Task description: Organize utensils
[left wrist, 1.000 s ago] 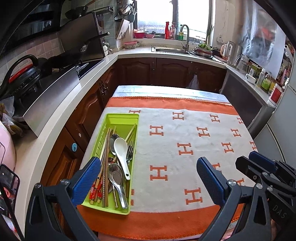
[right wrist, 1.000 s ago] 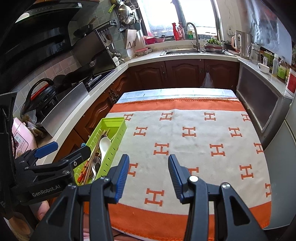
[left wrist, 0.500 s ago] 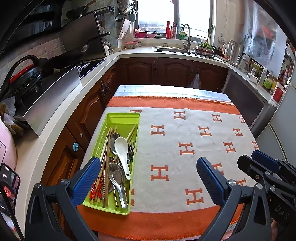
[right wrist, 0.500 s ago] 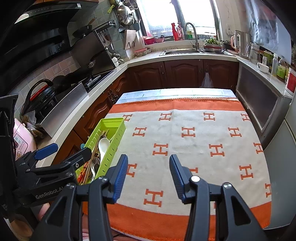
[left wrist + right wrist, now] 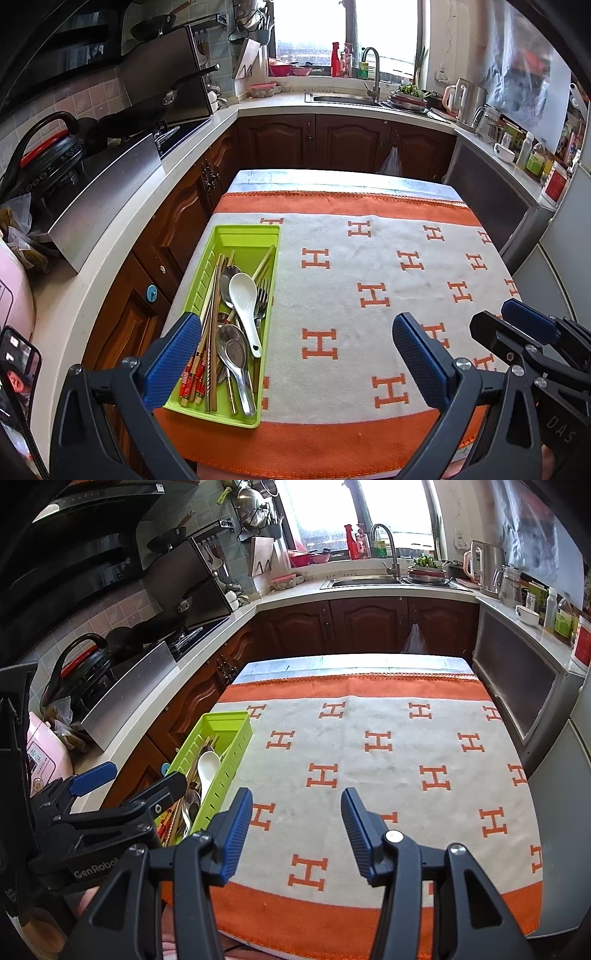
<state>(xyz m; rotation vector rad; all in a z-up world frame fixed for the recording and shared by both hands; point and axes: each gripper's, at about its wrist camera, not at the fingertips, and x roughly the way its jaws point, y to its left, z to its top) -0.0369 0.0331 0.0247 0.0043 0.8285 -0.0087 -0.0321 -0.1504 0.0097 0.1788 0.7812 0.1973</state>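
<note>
- We see the green utensil tray (image 5: 242, 236) at the left edge of the worktop (image 5: 343, 181), lying lengthwise near that edge, its near end close to the front orange border of the H-patterned cloth (image 5: 369, 258).
- In the tray lie red-ended chopsticks (image 5: 195, 369) along the left side, a white ceramic spoon (image 5: 243, 295) on top in the middle, a steel spoon (image 5: 231, 350) under it, and a fork (image 5: 261, 299) along the right.
- Our left claw (image 5: 295, 354) hangs released, its jaws spread wide and empty; the left pad sits in front of the tray's near left corner, the right pad over bare cloth.
- Our right claw (image 5: 295, 830) is partly open, grasping nothing, with only cloth showing between its blue pads.
- To the right of the tray the cloth is open room all the way to the worktop's right edge, where a grey cabinet (image 5: 517, 701) stands close.
</note>
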